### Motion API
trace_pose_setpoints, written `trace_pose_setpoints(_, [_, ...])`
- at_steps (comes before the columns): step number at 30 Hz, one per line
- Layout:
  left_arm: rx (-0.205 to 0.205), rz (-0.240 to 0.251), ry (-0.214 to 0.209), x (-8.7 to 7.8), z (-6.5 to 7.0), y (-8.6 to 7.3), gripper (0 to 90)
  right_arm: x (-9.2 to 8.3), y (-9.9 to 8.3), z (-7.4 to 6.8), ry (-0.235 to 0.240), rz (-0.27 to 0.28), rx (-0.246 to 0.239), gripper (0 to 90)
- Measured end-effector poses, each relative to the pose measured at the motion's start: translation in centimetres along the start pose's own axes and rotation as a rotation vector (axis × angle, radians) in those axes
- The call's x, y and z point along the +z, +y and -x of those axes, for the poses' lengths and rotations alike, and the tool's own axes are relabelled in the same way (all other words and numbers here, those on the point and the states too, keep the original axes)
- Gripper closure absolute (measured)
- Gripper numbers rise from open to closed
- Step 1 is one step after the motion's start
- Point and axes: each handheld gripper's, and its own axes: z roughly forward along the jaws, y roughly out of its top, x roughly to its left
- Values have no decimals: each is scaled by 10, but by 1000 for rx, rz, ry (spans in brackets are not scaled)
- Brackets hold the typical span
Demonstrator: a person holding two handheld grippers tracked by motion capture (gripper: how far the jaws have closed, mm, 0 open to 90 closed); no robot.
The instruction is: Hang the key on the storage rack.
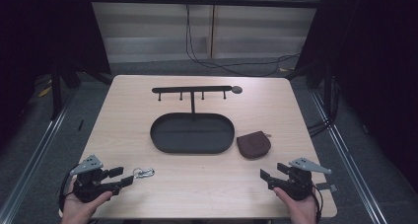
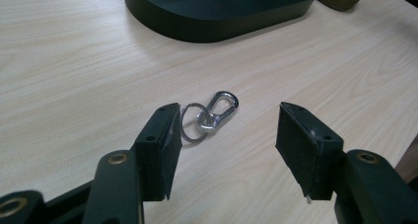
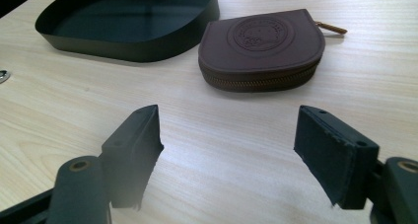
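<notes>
A light wooden table (image 1: 123,115) carries a black oval tray (image 1: 192,133) at its middle, with a black hook rack (image 1: 192,91) standing just behind it. A brown zipped pouch (image 1: 253,146) lies just right of the tray. Near the front left, a silver clip (image 1: 143,172) with a key ring rests flat on the table. The left gripper (image 1: 121,176), held in a hand (image 1: 81,206), sits low at the front left, its jaws spread with the clip just ahead of them, close to one jaw and untouched. The right gripper (image 1: 270,177) sits at the front right, jaws spread and empty, facing the pouch, which lies well ahead of them.
</notes>
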Motion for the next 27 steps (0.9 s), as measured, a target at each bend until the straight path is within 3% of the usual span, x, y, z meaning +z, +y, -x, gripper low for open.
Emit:
trace_pose_setpoints(3, [8, -18, 8, 3, 2, 0, 412, -2, -1, 2, -7, 5, 7, 254])
trace_pose_setpoints(9, [2, -34, 12, 5, 2, 0, 385, 0, -1, 2, 25, -16, 6, 254])
trace_pose_setpoints(13, [-13, -34, 3, 3, 0, 0, 419, 1, -1, 1, 26, -23, 14, 210])
trace_pose_setpoints(15, [-50, -57, 8, 4, -4, 0, 429, 0, -1, 3, 25, -20, 25, 211])
trace_pose_setpoints(21, [-21, -114, 45, 8, -2, 4, 460, 0, -1, -2, 25, -25, -4, 216])
trace_pose_setpoints(27, [-3, -148, 49, 13, -4, 15, 489, 1, -1, -1, 33, -38, -3, 220])
